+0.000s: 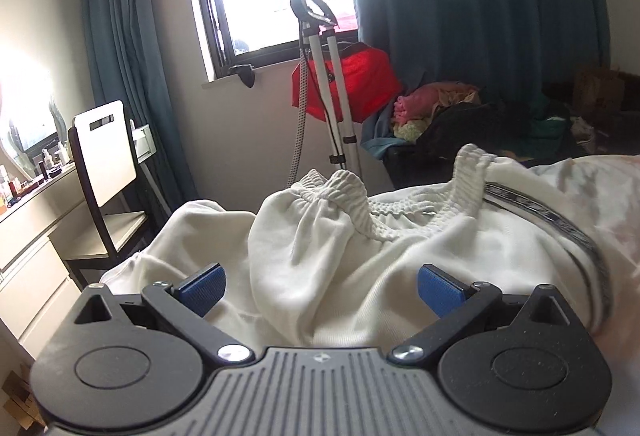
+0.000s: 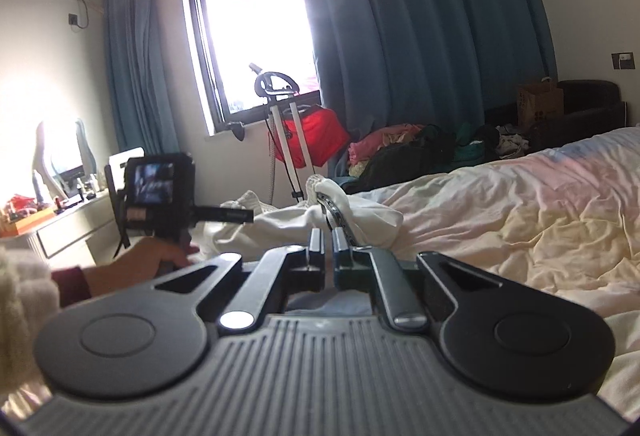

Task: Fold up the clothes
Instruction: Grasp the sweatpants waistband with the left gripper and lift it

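On bed [image 2: 520,203] edge — cream trousers [image 1: 320,248], crumpled

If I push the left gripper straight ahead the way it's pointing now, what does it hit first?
Most likely the white trousers. The left gripper is open and the bunched cloth already lies between its blue pads, rising ahead toward the elastic waistband. Depth is hard to judge through the fisheye.
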Demonstrator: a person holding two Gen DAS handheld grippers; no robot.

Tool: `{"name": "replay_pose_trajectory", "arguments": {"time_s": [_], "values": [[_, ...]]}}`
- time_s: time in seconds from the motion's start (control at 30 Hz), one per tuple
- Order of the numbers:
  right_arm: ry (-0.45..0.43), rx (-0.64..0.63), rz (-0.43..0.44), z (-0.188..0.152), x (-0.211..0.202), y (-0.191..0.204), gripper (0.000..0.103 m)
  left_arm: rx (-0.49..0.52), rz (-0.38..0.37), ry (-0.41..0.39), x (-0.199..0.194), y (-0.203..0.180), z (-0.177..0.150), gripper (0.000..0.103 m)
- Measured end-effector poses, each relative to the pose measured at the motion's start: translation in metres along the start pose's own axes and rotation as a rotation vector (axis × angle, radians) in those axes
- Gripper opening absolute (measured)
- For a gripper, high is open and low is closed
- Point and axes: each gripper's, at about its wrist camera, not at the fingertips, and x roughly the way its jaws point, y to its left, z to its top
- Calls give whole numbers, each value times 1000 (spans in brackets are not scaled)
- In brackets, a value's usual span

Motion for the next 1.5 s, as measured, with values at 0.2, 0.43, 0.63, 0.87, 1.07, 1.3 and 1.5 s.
{"name": "replay_pose_trajectory", "arguments": {"time_s": [0.2,0.43,0.63,0.87,1.07,1.3,1.5], "values": [[12,-60,-128,-27,58,-13,9,22,73,103,114,-19,50,103],[82,71,-92,-42,96,-41,9,-76,60,232,180,-5,67,64],[76,94,-96,-39,100,-47,9,-4,47,145,122,-11,67,27],[-3,124,-98,-23,70,-51,9,6,-88,-69,-48,4,59,24],[-43,97,-82,-9,35,-44,9,-50,-255,-107,-191,26,-1,23],[-69,-5,-63,-2,-12,-19,9,-173,-336,-43,-305,61,-119,23],[-32,-55,-38,-8,-39,3,9,-214,-272,160,-297,83,-222,23]]}}
